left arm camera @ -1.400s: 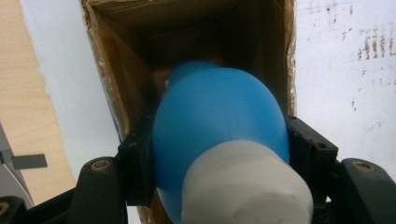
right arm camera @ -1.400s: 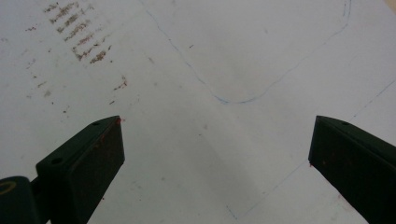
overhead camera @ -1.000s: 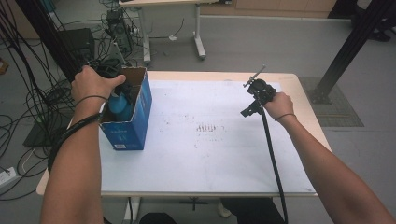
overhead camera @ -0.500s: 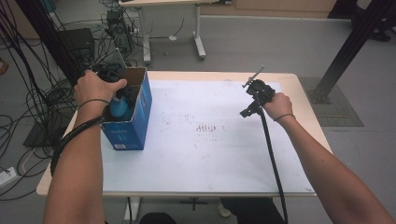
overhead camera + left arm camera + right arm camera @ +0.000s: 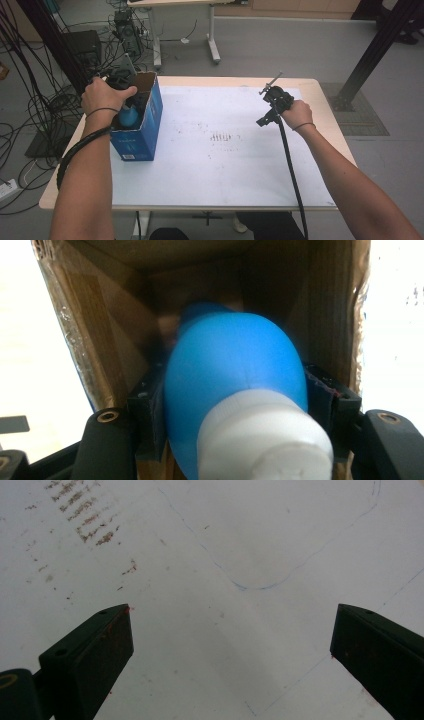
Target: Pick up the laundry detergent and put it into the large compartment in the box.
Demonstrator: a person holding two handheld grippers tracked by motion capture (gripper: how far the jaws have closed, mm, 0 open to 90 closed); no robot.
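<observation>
A blue bulb [image 5: 235, 375] with a white end [image 5: 265, 440] is held tight between the jaws of the left gripper [image 5: 235, 405]. The bulb is inside the open blue box [image 5: 145, 125], which stands near the left edge of the desk [image 5: 240, 190]. In the high view, the left hand [image 5: 102, 95] is seen over the top of the box, with the bulb [image 5: 129, 116] just under it.

It looks like the bulb is being put into the box or taken out of it; which one cannot be told. For the next move, the bulb must be kept straight, so that the brown walls of the box are not bumped. The box is tall and narrow, so it could be tipped over by a push from the side.

The right gripper [image 5: 230, 645] is held wide open with nothing in it, above the white sheet [image 5: 225, 540]. It is kept well apart from the box, near the right side of the desk. Small dark marks [image 5: 222, 137] are seen in the middle of the sheet. Nothing stands between the two hands.
</observation>
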